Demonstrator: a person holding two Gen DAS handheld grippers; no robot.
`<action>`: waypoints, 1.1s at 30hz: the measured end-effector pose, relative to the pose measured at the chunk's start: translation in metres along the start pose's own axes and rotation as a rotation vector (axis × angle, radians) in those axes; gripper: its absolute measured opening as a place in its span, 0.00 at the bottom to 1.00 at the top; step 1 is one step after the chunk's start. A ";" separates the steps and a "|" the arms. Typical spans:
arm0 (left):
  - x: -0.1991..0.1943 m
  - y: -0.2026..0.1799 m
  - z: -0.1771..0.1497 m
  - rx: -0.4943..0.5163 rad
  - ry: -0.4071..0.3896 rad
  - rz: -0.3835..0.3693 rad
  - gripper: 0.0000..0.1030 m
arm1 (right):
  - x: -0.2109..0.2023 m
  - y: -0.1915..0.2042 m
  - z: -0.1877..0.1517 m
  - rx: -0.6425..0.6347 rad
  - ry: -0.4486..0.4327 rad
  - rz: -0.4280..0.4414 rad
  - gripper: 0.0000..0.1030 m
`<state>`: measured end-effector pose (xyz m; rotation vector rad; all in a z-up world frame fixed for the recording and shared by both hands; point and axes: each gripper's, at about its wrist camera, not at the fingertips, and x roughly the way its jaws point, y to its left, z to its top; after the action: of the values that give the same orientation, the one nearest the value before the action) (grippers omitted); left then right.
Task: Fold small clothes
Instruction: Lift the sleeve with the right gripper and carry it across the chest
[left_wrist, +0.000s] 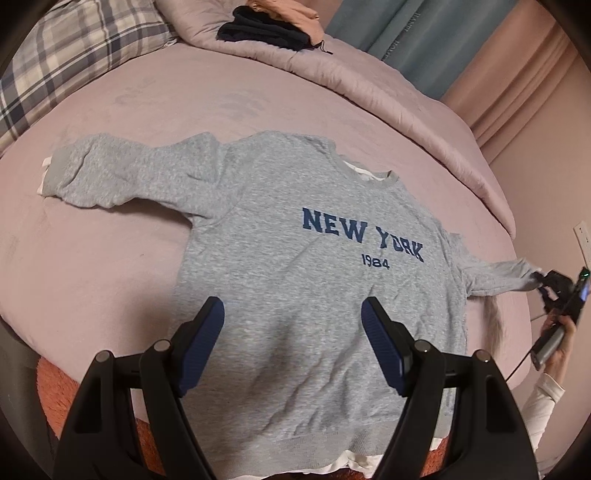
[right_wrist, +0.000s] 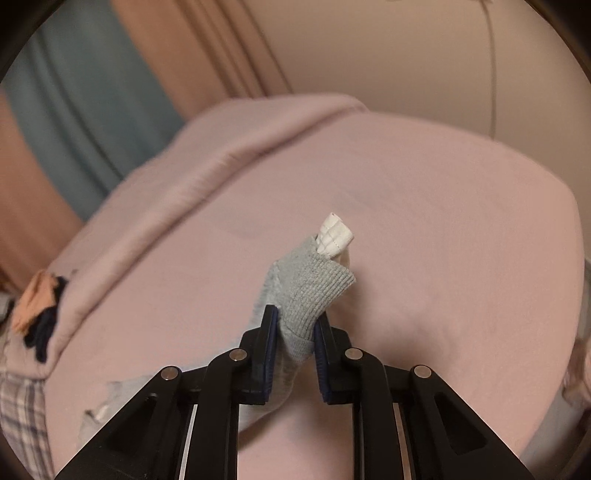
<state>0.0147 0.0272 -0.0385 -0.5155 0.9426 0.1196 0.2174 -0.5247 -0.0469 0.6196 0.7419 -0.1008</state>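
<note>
Lying face-up on the pink bed (left_wrist: 110, 258), the grey sweatshirt (left_wrist: 314, 295) runs hem-to-collar toward 12 o'clock from the spread, empty left gripper (left_wrist: 293, 347), while its sleeve cuff (right_wrist: 310, 295) at 3 o'clock sits pinched in the right gripper (right_wrist: 295, 332), the nearer one for folding inward.

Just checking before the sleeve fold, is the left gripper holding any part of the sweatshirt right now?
No, the left gripper hovers open above the sweatshirt, its fingers spread wide with nothing between them.
</note>
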 end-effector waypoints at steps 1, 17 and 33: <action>-0.001 0.001 0.000 -0.002 -0.002 -0.003 0.74 | -0.009 0.007 0.000 -0.016 -0.014 0.024 0.19; -0.011 0.011 0.007 0.013 -0.028 -0.022 0.75 | -0.061 0.128 -0.026 -0.320 -0.041 0.336 0.19; -0.004 0.016 0.010 0.035 -0.014 -0.032 0.75 | -0.056 0.209 -0.084 -0.531 0.082 0.434 0.19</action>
<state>0.0146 0.0459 -0.0368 -0.4969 0.9210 0.0772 0.1871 -0.3138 0.0449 0.2640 0.6611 0.5106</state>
